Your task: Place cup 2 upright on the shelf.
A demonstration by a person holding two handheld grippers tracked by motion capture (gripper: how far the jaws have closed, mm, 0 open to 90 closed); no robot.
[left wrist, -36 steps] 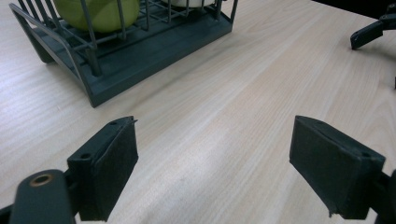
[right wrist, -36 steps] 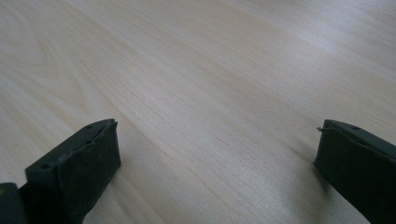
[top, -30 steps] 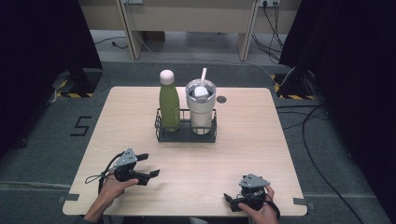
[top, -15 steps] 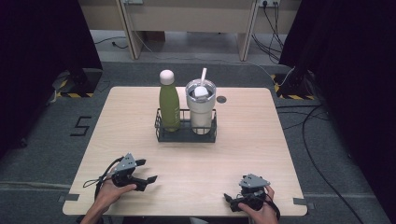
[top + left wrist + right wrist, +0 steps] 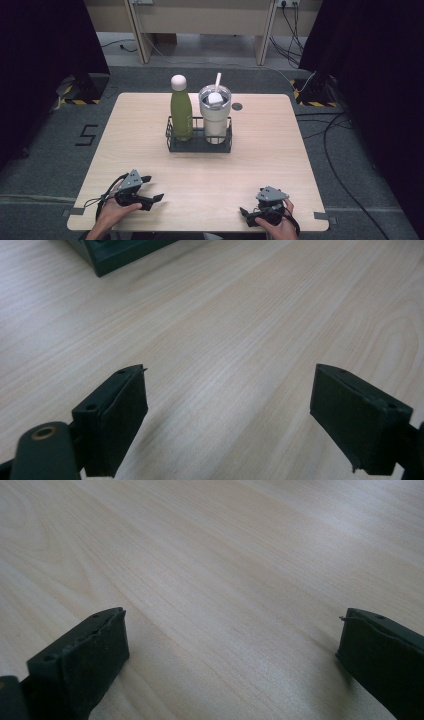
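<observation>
two open claws [image 5: 150,194] [image 5: 246,216], one bottle [image 5: 180,108]

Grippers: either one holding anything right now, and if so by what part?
Nothing is held. The left gripper and the right gripper both have their jaws wide apart over bare table, well short of the bottle and tumbler in the caddy.

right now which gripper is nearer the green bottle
Left. The left gripper sits at the table's near edge, a little left of the green bottle. The right gripper is farther off, near the right corner. Both are open and empty.
</observation>
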